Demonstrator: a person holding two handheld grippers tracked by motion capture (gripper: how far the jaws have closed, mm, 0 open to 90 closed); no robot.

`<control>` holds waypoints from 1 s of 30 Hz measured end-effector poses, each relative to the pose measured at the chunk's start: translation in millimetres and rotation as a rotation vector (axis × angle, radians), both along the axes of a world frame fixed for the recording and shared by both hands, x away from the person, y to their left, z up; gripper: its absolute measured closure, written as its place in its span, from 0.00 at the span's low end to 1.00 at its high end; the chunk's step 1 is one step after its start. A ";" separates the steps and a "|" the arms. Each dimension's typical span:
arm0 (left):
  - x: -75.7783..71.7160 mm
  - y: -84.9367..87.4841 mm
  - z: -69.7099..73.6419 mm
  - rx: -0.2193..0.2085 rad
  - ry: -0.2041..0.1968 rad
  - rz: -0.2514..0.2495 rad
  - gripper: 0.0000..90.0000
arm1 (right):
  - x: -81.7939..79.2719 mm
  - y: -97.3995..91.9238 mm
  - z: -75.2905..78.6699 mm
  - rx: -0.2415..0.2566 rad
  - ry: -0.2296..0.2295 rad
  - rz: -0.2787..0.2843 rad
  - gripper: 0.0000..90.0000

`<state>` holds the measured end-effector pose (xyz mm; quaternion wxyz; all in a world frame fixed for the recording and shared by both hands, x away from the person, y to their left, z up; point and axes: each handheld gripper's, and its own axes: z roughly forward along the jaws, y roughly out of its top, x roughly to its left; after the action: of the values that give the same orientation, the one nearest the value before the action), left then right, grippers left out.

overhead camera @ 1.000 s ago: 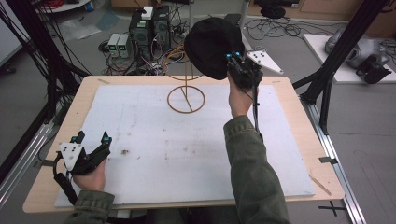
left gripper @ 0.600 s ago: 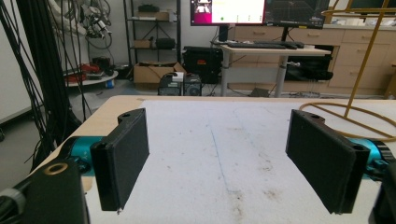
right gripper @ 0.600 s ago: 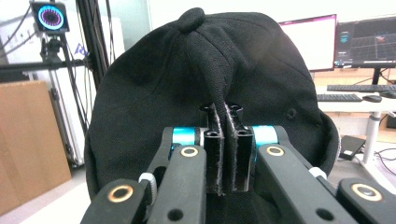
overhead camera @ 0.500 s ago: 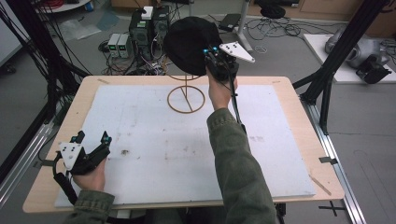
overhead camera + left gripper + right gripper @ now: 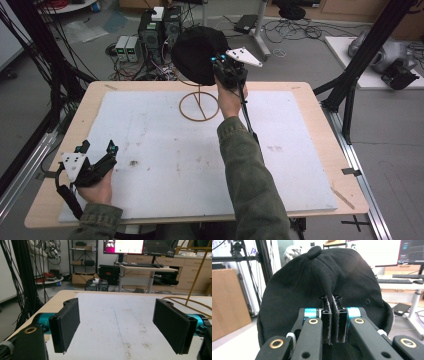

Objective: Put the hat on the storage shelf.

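A black cap (image 5: 196, 52) hangs in the air over the far middle of the table, pinched in my right gripper (image 5: 223, 65). In the right gripper view the jaws (image 5: 333, 300) are shut on a fold of the cap's crown (image 5: 324, 275). Right under the cap stands a thin wooden-coloured wire stand (image 5: 199, 106) with a ring base on the white mat (image 5: 150, 130). My left gripper (image 5: 97, 147) rests at the near left of the table, open, with nothing between its pads (image 5: 66, 322). The stand's wire (image 5: 197, 272) rises at the right of the left gripper view.
Small computers (image 5: 160, 27) and loose cables lie on the floor behind the table. Black frame posts (image 5: 367, 55) stand at both sides. A desk with monitors (image 5: 140, 266) is farther back. The mat's middle and right carry only faint stains.
My right hand has carried the cap to the left, from beside the stand to above it. The left gripper has stayed where it was.
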<state>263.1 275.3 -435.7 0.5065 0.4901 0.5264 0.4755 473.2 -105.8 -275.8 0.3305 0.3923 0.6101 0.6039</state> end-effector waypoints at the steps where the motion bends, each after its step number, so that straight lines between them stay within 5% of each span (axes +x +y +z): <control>1: 0.0 0.0 0.0 0.000 0.000 0.000 0.24 | 0.0 0.0 0.0 0.000 0.000 0.000 0.97; 20: 1.2 1.5 -0.7 -0.007 0.004 -0.005 0.25 | 6.2 10.2 -9.6 -0.049 0.047 0.034 0.95; 30: 1.3 2.0 -0.7 -0.012 0.002 -0.002 0.25 | 5.0 9.9 -9.9 -0.059 0.092 0.025 0.80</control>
<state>264.4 277.3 -436.4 0.5093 0.4883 0.5293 0.4712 478.1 -95.8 -285.7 0.3060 0.4023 0.6470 0.5709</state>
